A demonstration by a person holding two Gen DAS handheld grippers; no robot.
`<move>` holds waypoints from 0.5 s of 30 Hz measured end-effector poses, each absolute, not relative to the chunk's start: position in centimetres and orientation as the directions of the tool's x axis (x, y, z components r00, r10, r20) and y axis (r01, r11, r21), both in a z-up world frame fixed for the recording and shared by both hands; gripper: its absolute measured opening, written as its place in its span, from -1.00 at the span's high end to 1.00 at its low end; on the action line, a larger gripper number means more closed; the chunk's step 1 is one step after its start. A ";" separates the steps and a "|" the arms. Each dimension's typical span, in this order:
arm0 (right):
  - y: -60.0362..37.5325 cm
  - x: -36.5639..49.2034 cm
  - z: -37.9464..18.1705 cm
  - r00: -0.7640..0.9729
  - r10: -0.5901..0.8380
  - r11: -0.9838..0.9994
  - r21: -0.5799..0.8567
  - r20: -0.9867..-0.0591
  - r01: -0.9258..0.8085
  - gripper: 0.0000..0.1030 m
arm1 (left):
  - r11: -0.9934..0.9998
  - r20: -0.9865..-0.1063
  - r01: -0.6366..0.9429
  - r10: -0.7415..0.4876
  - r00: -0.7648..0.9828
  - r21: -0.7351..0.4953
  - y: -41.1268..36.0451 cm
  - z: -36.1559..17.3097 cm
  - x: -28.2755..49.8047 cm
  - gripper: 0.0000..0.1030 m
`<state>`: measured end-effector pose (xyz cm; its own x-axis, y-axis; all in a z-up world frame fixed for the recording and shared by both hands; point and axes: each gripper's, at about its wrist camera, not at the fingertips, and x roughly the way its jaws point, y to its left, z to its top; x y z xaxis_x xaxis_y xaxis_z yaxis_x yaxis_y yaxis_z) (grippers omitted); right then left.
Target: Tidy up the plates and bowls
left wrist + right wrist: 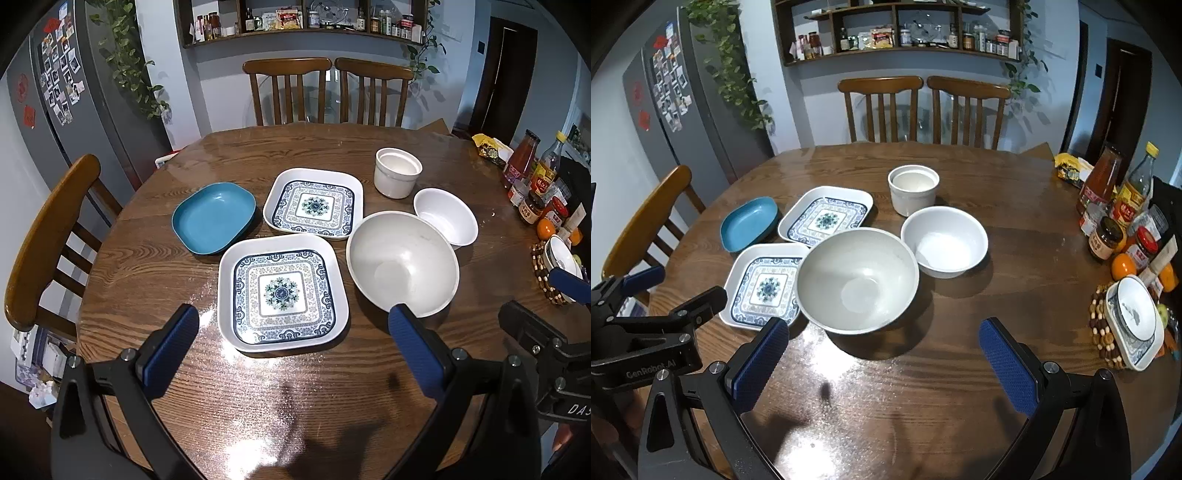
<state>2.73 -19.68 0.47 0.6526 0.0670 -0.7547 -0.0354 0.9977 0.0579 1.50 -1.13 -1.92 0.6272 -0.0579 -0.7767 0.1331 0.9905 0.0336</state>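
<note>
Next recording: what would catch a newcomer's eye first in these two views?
Probably the two matching square patterned plates, one near and one behind it, lying mid-table with a blue dish to their left. Right of them sits a large white bowl, with a smaller white bowl and a white pot beyond. Both tools, left and right, hover open and empty at the near edge of the round wooden table.

table (147, 266): oval dish (213, 218) far left; two square plates (283, 295) (314, 201) centre, one behind the other | big bowl (402, 262) right; small bowl (445, 216), then crock (397, 172), behind it
</note>
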 end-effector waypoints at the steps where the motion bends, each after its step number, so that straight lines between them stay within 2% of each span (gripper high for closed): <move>1: -19.5 2.7 0.5 0.651 0.065 0.998 0.058 -0.757 -0.033 -1.00 | 0.990 -0.778 0.135 -0.062 0.625 0.029 -0.9 -1.9 1.5 -0.98; 10: -17.5 2.8 0.1 0.626 0.059 0.998 0.061 -0.777 -0.017 -1.00 | 0.990 -0.793 0.140 -0.101 0.601 -0.020 2.0 -2.4 1.9 -0.98; 15: -15.7 3.0 -0.1 0.621 0.103 0.994 0.099 -0.777 -0.042 -1.00 | 0.992 -0.796 0.109 -0.113 0.595 -0.059 4.8 -3.1 2.3 -0.98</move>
<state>2.99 -15.71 -0.13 0.6215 0.1032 -0.7766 -0.0419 0.9943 0.0985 2.33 4.78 -3.10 0.5945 -0.1127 -0.7961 0.1092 0.9923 -0.0589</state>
